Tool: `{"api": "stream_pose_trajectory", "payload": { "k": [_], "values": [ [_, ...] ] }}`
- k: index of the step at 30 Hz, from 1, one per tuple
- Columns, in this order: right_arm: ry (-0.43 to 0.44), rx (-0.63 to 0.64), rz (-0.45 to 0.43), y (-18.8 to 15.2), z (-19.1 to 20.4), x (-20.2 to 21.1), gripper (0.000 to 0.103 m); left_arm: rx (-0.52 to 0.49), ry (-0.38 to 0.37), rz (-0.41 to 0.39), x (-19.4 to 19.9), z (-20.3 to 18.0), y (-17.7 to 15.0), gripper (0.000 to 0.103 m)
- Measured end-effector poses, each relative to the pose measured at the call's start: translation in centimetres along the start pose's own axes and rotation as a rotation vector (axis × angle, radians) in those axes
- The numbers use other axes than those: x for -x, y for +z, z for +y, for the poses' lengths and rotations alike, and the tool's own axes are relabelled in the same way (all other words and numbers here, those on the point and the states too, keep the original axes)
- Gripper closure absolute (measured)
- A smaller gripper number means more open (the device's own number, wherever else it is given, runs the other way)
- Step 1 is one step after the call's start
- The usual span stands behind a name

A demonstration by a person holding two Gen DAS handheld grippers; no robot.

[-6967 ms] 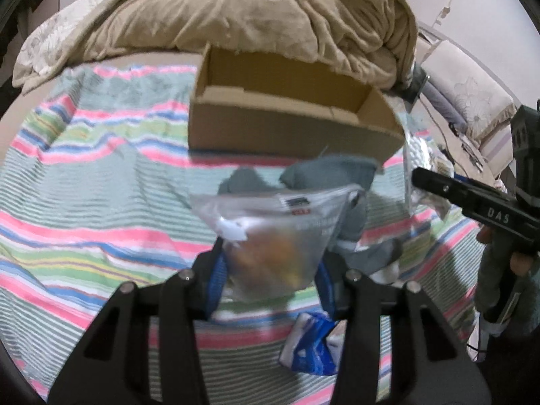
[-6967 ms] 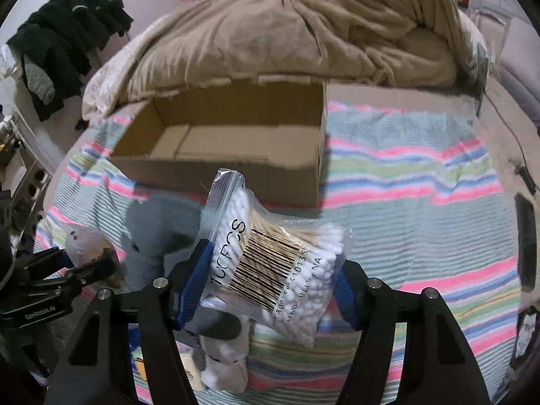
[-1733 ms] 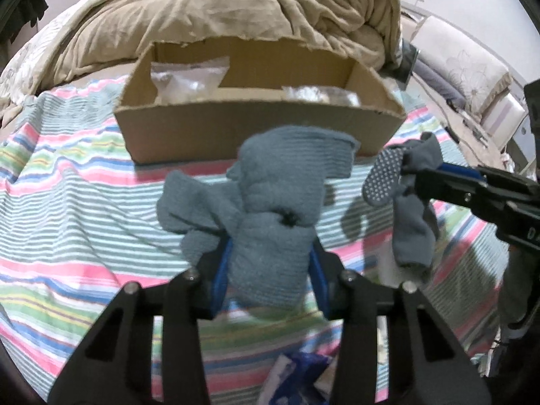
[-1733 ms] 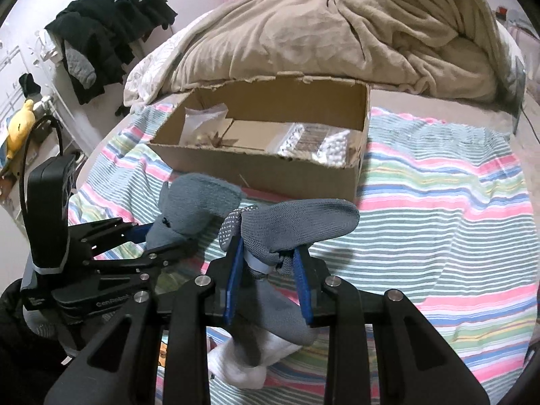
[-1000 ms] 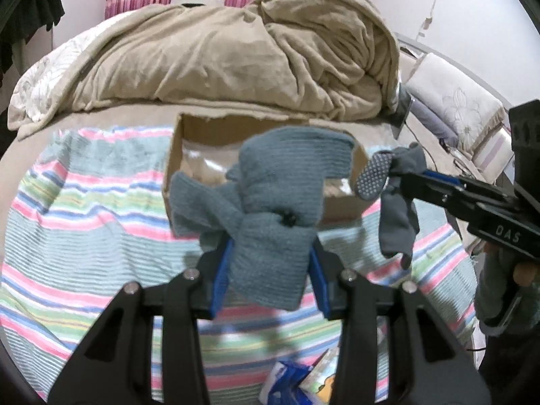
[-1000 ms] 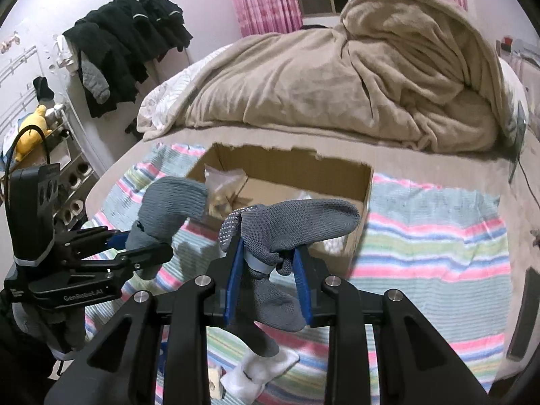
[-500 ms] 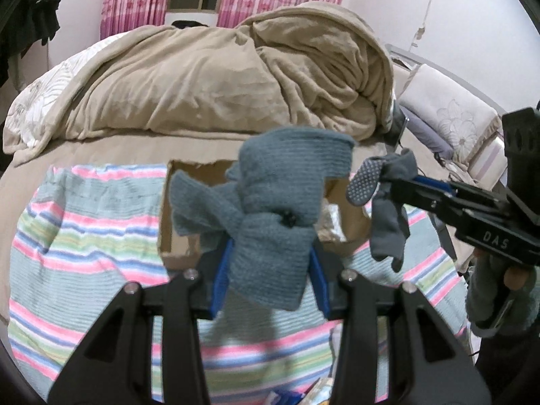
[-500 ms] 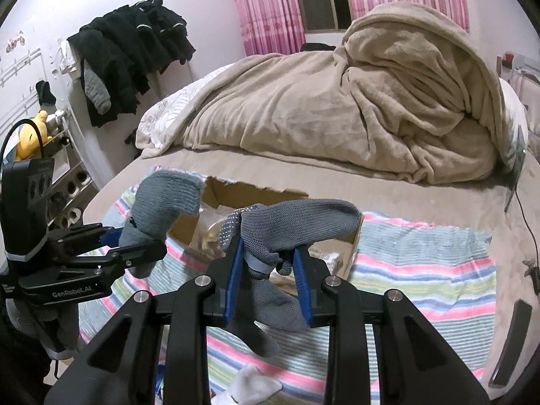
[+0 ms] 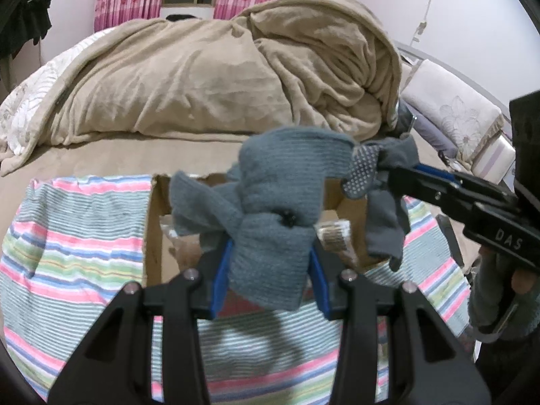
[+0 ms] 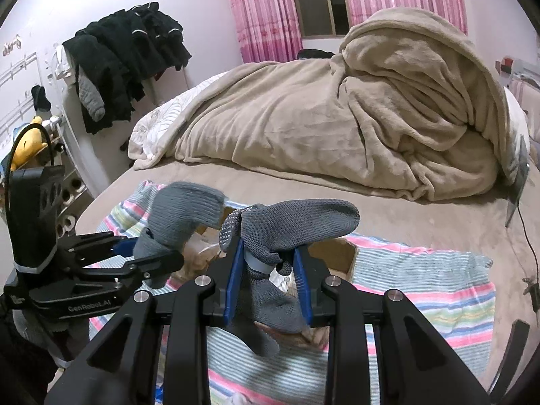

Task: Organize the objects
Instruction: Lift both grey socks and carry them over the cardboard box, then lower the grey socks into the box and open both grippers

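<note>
1. Left wrist view:
   - Left gripper point(image 9: 270, 270) is clenched on a thick grey knit sock point(image 9: 276, 216). The sock bulges up and forward out of the jaws, with a loose lobe flopping to 9 o'clock.
   - Cardboard box point(image 9: 153, 229) sits on the striped cloth point(image 9: 74, 236), directly behind and below the sock at 12 o'clock. Its opening faces up and its long axis runs 9-to-3 across the frame. A clear packet with a barcode point(image 9: 334, 236) shows inside, right of the sock.
   - Right gripper point(image 9: 398, 172) comes in from 3 o'clock, tips at about 2 o'clock, holding a dotted grey sock point(image 9: 381, 216) that hangs down over the box's right end.
   - Judgement: the box is dead ahead and lower, so the drop needs forward and down travel, not sideways.

2. Right wrist view:
   - Right gripper point(image 10: 266, 276) is clamped on the dotted grey sock point(image 10: 297, 226). The toe sticks out to 2 o'clock and the tail droops to 6.
   - Box point(image 10: 341, 253) is mostly hidden behind the sock; only a rim corner peeks out at 1 o'clock from the jaws.
   - Left gripper point(image 10: 162, 256) sits at 9 o'clock, its knit sock point(image 10: 182, 212) over the box's left end.
   - Judgement: both hands look about equally near, each covering its own end of the box, so no crossing is needed.
</note>
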State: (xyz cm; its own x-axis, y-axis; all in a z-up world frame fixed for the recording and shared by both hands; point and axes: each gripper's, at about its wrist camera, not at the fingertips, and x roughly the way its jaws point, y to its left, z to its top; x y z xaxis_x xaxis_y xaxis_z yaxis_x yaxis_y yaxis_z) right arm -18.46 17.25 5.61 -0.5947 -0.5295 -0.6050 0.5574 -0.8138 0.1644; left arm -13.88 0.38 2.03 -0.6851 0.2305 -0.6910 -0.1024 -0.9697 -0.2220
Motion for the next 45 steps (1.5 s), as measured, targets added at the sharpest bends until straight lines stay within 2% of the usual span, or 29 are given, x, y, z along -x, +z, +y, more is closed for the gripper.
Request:
{"api": "stream_pose_trajectory", "payload": {
  "k": [7, 16, 21, 27, 33, 36, 38, 40, 43, 45],
  "values": [
    [0.011, -0.015, 0.051, -0.1, -0.7, -3.9, 0.073, 0.014, 0.007, 0.073, -3.7, 0.8, -0.2, 0.061],
    [0.050, -0.062, 0.147, -1.9, -1.5, -8.2, 0.073, 0.024, -0.010, 0.156, -6.6, 1.2, -0.6, 0.057],
    [0.070, -0.106, 0.188, -2.7, -1.7, -9.8, 0.073, 0.013, -0.009, 0.197, -8.1, 0.9, -0.9, 0.047],
    [0.088, -0.143, 0.245, -3.5, -1.7, -12.0, 0.072, -0.013, 0.013, 0.208, -8.0, 0.9, -1.2, 0.044],
    [0.078, -0.134, 0.261, -3.8, -1.4, -12.6, 0.072, -0.007, 0.009, 0.194, -6.7, 1.4, -1.2, 0.044],
    [0.074, -0.139, 0.265, -3.6, -1.3, -12.4, 0.064, -0.011, 0.012, 0.182, -5.9, 1.4, -1.3, 0.041],
    [0.065, -0.140, 0.257, -3.5, -1.2, -11.9, 0.050, -0.011, 0.009, 0.174, -5.2, 1.3, -1.3, 0.037],
    [0.058, -0.142, 0.243, -3.3, -1.1, -11.1, 0.043, -0.006, 0.018, 0.163, -4.4, 1.4, -1.4, 0.032],
    [0.042, -0.141, 0.225, -3.2, -0.8, -9.9, 0.035, 0.015, 0.026, 0.143, -3.0, 1.9, -1.4, 0.031],
    [0.035, -0.144, 0.214, -3.2, -0.6, -9.0, 0.034, 0.021, 0.031, 0.130, -2.0, 2.1, -1.6, 0.031]
  ]
}}
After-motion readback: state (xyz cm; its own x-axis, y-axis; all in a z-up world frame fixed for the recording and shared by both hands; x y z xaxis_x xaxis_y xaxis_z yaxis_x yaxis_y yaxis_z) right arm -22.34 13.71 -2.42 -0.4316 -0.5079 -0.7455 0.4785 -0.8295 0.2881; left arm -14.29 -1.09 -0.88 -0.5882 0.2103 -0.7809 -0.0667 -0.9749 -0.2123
